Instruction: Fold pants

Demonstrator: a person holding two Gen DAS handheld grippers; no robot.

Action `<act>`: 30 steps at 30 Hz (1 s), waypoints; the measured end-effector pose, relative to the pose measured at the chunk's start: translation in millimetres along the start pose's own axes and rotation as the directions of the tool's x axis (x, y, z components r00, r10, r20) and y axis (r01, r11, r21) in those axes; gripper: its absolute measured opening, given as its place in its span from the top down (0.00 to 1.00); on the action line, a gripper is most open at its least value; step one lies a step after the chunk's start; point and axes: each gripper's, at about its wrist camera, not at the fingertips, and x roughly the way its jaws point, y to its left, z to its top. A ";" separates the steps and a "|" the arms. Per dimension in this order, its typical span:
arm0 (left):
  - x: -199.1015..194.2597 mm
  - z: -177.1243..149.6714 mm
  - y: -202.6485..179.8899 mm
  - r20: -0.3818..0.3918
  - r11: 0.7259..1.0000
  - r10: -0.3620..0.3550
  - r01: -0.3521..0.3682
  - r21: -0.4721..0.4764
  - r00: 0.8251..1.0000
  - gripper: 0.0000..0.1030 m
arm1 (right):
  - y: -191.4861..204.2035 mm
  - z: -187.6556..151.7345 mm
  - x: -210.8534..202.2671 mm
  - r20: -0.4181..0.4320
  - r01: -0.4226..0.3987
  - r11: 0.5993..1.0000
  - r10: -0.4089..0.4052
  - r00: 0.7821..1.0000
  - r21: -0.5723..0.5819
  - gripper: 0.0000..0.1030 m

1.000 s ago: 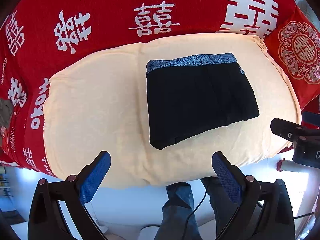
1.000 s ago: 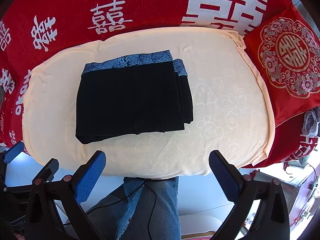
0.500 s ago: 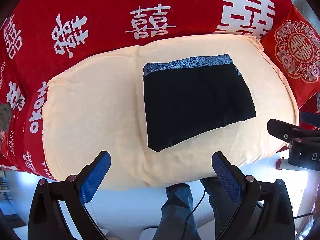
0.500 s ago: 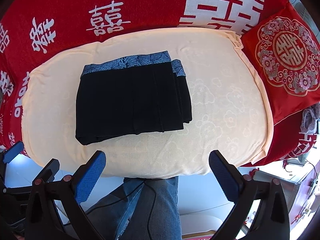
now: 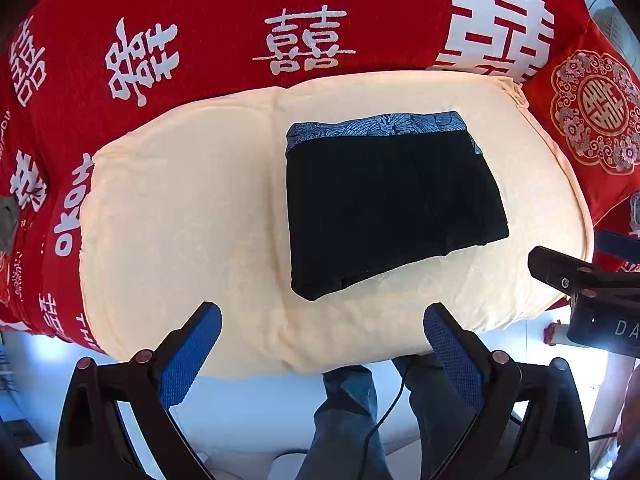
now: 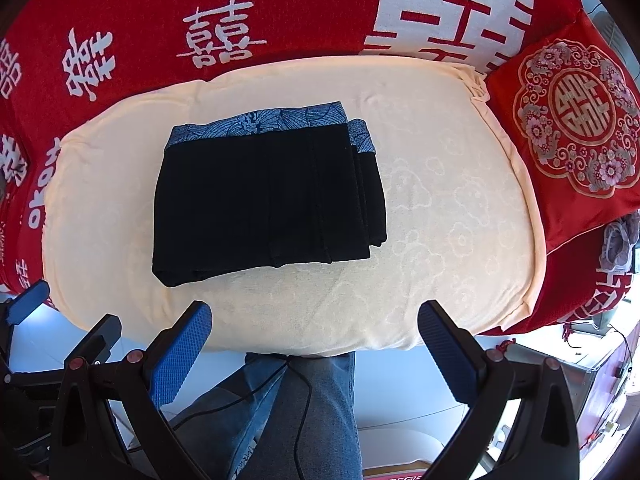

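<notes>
Black folded pants [image 5: 390, 204] on cushion [image 5: 180, 208], beyond both jaws, untouched.

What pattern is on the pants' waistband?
The waistband is blue with a pale leaf-like print; the right wrist view shows it best.

White lettering on red patterned blanket [image 5: 240, 8] cut off at top edge. Person's blue-jeaned legs [image 6: 304, 412] cropped at bottom. Small grey-white bundle [image 6: 618, 248] at right edge too blurred to identify.
</notes>
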 end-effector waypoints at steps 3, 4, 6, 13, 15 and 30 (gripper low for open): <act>0.5 -0.1 0.4 -0.001 1.000 -0.002 0.002 -0.003 1.000 0.02 | 1.3 0.5 0.7 -0.003 -0.003 1.000 0.003 1.000 -0.005 0.00; 0.8 0.2 0.3 -0.003 1.000 -0.002 0.002 -0.004 1.000 0.02 | 1.4 0.9 0.7 -0.002 -0.003 1.000 0.003 1.000 -0.006 0.00; 1.3 0.7 0.2 -0.005 1.000 -0.005 0.005 -0.006 1.000 0.02 | 1.5 1.9 0.7 -0.002 -0.005 1.000 0.005 1.000 -0.008 0.00; 3.6 2.3 -0.3 -0.012 1.000 -0.011 0.011 0.000 1.000 0.02 | 2.3 3.5 1.2 -0.005 -0.007 1.000 0.007 1.000 -0.011 0.00; 3.9 2.5 -1.0 -0.013 1.000 -0.012 0.012 0.000 1.000 0.02 | 2.3 3.6 1.8 -0.007 -0.008 1.000 0.008 1.000 -0.009 0.00; 1.6 4.9 -5.1 0.014 0.999 -0.020 0.019 0.034 1.000 0.02 | 1.6 6.7 5.1 -0.015 -0.011 1.000 0.011 1.000 -0.006 0.00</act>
